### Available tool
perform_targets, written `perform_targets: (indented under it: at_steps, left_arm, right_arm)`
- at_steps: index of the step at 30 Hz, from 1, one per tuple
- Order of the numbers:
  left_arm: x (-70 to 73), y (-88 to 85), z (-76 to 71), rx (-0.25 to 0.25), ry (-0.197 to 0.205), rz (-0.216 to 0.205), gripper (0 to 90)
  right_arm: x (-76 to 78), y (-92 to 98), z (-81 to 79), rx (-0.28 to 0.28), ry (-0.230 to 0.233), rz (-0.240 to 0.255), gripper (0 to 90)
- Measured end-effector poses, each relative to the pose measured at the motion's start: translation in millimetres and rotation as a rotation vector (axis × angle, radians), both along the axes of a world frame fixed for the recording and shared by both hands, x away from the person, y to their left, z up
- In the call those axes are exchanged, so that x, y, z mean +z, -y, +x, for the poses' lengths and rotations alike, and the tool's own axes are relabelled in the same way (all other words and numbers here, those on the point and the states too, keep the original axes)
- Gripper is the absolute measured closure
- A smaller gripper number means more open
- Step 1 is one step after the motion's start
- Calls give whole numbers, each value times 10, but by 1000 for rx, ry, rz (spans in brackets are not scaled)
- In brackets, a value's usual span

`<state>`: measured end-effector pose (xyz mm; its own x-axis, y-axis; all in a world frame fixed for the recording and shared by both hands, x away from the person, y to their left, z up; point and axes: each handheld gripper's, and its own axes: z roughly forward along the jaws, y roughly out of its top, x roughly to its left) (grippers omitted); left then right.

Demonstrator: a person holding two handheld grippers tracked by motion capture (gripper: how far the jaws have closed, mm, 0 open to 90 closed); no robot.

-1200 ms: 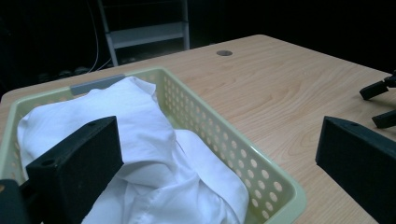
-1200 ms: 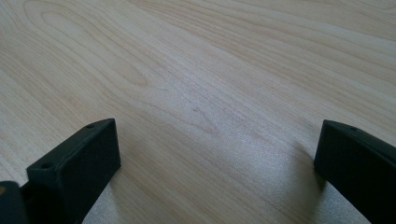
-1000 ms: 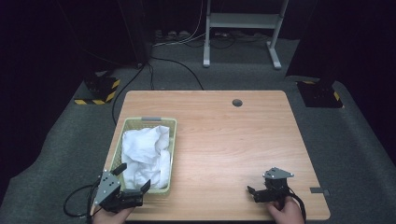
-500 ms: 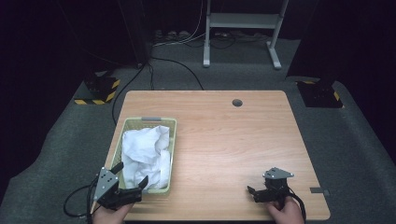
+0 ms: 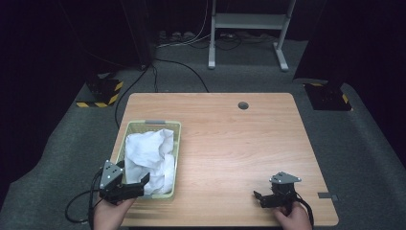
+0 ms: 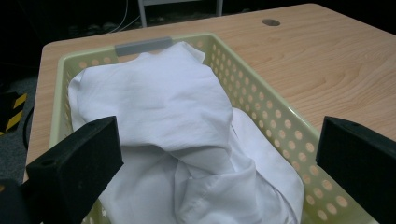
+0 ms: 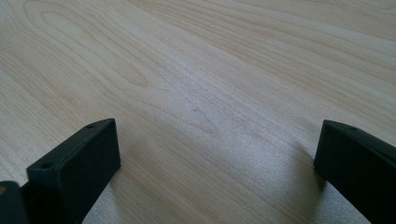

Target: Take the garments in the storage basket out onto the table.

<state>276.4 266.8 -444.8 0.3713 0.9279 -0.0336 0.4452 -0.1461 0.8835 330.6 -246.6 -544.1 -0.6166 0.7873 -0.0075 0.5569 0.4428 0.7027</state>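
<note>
Soft white cloth heaped in the basket.
Left gripper spread wide at the basket's near end; pinch the raised fold (light, limp). Right gripper released, well right of the basket.

Surface: a light wooden table with rounded corners, standing on grey carpet.
Near the far edge: a small round dark hole, right of the middle.
Along the left edge: a pale green perforated basket, running toward the near left corner.
Near right corner: bare wood.
</note>
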Motion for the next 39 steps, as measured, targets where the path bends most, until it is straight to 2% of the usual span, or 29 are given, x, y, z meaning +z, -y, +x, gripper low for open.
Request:
perform_targets:
  at_steps: [4, 5, 6, 7, 9, 11, 15, 22, 28, 37, 39]
  left_arm:
    - [-2, 13, 102, 11, -29, 19, 5]
    - [-10, 12, 147, 13, -48, 21, 5]
    - [-10, 12, 147, 13, -48, 21, 6]
    - [-17, 13, 209, 16, -75, 23, 7]
    - [-12, 14, 272, 16, -94, 27, 7]
    - [1, 25, 326, 17, -106, 42, 7]
    - [9, 39, 434, 29, -133, 43, 7]
    - [-16, 9, 608, 59, -178, 68, 9]
    - [-37, -1, 732, 63, -231, 52, 14]
    - [-120, 43, 905, 58, -322, 89, 12]
    - [-131, 49, 927, 58, -332, 92, 12]
  right_arm:
    - [0, 0, -1, -1, -1, 0, 0]
    - [1, -1, -1, -2, -2, 1, 0]
    - [0, -1, -1, -1, -1, 0, 0]
    - [0, 0, 0, -1, -1, 0, 0]
    - [0, 0, 0, -1, -1, 0, 0]
    - [0, -1, -1, -1, -1, 1, 0]
    - [0, 0, 0, -1, -1, 1, 0]
    - [0, -1, -1, -1, -1, 1, 0]
    - [0, 0, 0, -1, -1, 1, 0]
    - [1, 2, 0, -2, -3, 5, 0]
    - [1, 3, 0, -2, -3, 5, 0]
